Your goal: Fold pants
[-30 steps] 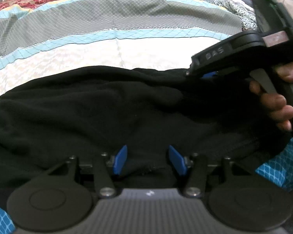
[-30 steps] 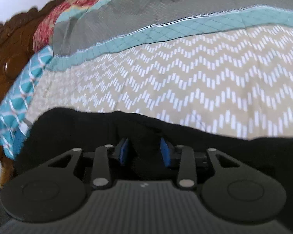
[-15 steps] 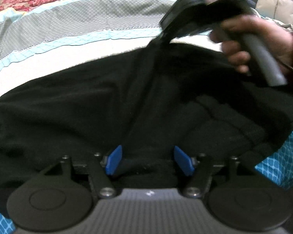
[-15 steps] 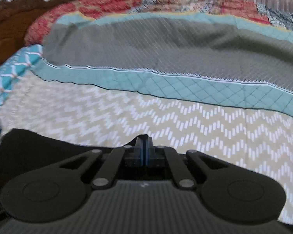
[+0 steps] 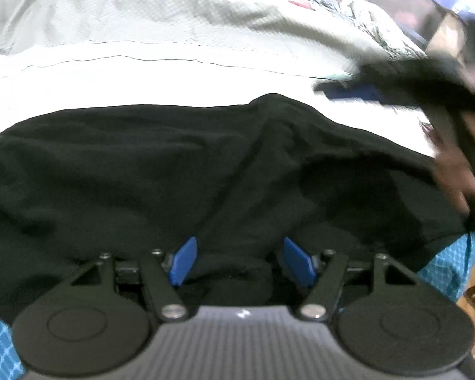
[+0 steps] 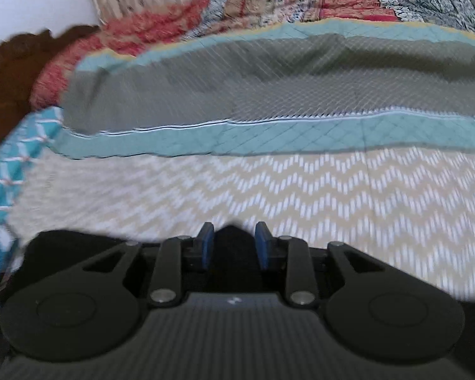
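The black pants [image 5: 142, 171] lie bunched across the patterned bedspread, filling the lower half of the left wrist view. My left gripper [image 5: 242, 261] is open, its blue pads apart with black cloth lying between them. My right gripper [image 6: 234, 243] is open, its blue pads apart over the far edge of the pants [image 6: 234, 237], with a peak of black cloth between them. In the left wrist view the right gripper [image 5: 373, 90] shows blurred at the upper right, above the pants, with the hand that holds it [image 5: 456, 177].
The bedspread has a cream zigzag band [image 6: 332, 196], a teal band [image 6: 269, 139] and a grey band [image 6: 269, 82]. A dark wooden headboard [image 6: 12, 63] stands at the left. The bed's blue edge [image 5: 449, 266] shows at the lower right.
My right gripper was shut on the pants' edge and lifting it half a second ago; now it has opened and the cloth has dropped flat. My left gripper stays open on the pants.
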`<state>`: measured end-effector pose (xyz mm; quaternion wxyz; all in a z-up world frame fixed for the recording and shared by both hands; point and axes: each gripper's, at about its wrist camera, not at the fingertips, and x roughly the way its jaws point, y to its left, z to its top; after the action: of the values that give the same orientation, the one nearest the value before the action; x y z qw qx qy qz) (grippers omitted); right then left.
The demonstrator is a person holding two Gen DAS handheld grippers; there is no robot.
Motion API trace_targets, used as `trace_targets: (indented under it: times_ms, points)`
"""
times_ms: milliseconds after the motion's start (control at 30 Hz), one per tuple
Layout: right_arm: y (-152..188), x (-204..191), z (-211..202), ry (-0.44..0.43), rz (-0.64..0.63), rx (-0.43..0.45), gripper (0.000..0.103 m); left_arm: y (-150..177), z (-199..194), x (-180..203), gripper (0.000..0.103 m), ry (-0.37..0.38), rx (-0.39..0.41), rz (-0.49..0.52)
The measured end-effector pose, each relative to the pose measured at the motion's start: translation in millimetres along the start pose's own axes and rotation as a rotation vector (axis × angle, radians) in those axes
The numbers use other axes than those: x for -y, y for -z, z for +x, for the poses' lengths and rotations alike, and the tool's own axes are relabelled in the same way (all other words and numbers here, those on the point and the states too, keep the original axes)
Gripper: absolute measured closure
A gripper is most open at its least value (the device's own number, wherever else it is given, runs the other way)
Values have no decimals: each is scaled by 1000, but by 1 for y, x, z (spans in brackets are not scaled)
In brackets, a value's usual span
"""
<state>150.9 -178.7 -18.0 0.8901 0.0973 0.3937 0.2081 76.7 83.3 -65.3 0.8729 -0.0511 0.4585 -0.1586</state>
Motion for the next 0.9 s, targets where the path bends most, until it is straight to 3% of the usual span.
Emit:
trace_targets:
  times_ms: [167,300,367,433,567,900]
  points:
    - [72,-17,-37,-45,-70,-72,71,3,-1,13,41,-61,-16,37]
    - [115,-28,-31,-51,-84,-193,70,6,1,23,41,-109,-32,63]
    - [133,-30,-35,-27,-74,-127,70,6,4,29,40,-135,-38,78]
    - [131,-33,-36,-20,-99,-118,70,7,6,35,40,-159,-40,97]
    - [122,-20,-51,-55,-11,-116,71,4,8,44,40,-194,-50,114]
    - [123,23,-107,-17,169,46,68,2,-12,37,39,-228,-45,63]
